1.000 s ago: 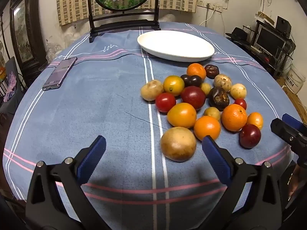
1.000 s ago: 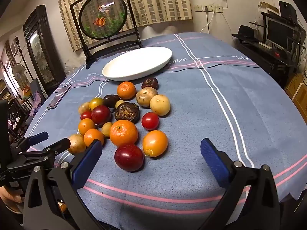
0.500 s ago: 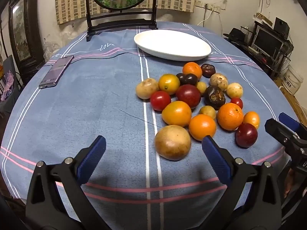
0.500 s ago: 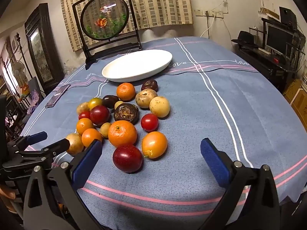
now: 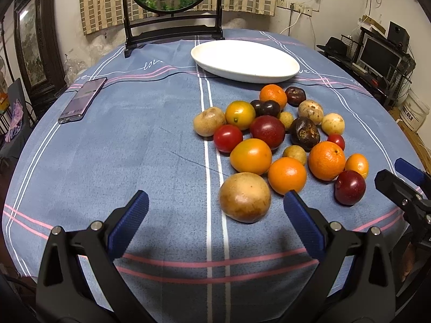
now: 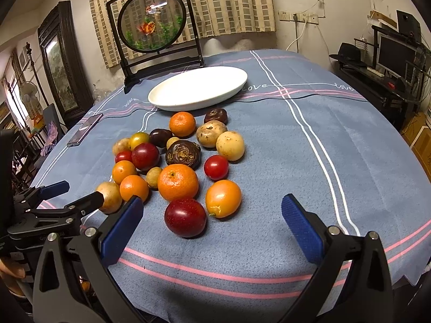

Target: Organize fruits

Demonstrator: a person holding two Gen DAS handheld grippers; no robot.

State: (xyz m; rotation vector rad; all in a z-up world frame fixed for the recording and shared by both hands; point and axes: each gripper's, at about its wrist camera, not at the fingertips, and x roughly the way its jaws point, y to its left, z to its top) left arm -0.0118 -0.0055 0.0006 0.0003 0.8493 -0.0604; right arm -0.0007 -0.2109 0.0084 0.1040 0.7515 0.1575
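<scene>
The round counter (image 5: 150,140), covered in a blue cloth with white and pink stripes, carried an oval white ceramic plate (image 5: 245,60). Just nearer than the plate lay a tight cluster of orange, red, dark and tan fruits (image 5: 280,140). Well to the plate's left lay a dark rectangular phone (image 5: 83,99). Behind the plate stood a black-framed round goldfish screen (image 5: 171,8).
</scene>
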